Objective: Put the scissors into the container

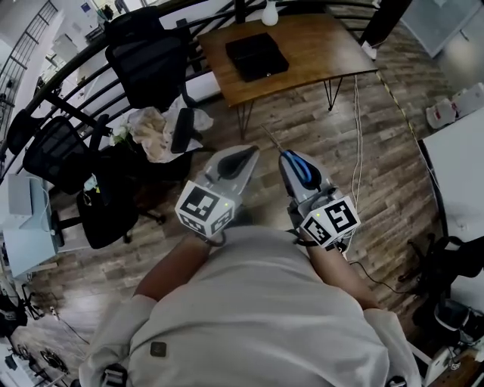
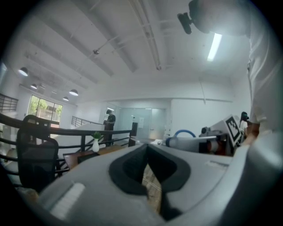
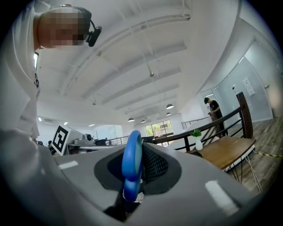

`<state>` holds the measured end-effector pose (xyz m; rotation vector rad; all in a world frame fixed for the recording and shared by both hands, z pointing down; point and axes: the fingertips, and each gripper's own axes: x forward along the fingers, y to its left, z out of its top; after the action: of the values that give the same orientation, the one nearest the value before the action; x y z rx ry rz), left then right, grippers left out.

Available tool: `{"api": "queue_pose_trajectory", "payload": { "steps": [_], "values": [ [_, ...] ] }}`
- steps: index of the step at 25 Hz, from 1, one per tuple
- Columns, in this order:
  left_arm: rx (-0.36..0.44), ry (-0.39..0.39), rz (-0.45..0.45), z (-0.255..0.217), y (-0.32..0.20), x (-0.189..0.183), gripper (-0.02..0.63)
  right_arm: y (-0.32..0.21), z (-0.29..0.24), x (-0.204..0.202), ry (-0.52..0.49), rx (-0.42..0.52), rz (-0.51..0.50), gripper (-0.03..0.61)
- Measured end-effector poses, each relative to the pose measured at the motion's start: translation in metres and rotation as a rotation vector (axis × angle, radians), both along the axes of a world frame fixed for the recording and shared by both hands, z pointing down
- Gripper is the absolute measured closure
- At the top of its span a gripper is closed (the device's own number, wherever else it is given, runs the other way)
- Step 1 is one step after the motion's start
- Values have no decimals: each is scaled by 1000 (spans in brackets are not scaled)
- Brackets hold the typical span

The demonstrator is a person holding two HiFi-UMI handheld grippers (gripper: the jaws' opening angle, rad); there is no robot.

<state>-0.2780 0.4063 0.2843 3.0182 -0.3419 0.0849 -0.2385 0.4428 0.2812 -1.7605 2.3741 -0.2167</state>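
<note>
Your right claw [image 1: 290, 157] pinches the scissors [image 1: 302, 168], the blue handle loop standing between its pads (thin blades poking past the tips), above the wooden floor [image 1: 378, 174], well short of the desk [image 1: 325, 45]. Your left claw [image 1: 243, 157] is pressed together, gripping nothing.

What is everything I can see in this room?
scissors: one, blue handles, in the right gripper
container: one, black, on the table
table: one, brown wood, ahead
vase: one, white, table's far edge
office chairs: at least two, black, left of the table
cloth: one crumpled heap, pale, among the chairs
railing: one, black, behind the chairs
floor: brown planks
left gripper: grey, jaws together, empty
right gripper: grey, clamped on the scissors
</note>
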Motion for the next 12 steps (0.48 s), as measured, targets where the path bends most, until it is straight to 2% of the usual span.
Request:
{"api": "queue_pose_trajectory", "payload": {
  "steps": [5,12],
  "values": [
    [-25,-3,6,6,-33,-14,611,-35,4,-19,-2,-18,-16,526],
    [-44,-5,-3,14,-61,-16,611,-67,11,-21,-6,-40,-33,526]
  ]
}}
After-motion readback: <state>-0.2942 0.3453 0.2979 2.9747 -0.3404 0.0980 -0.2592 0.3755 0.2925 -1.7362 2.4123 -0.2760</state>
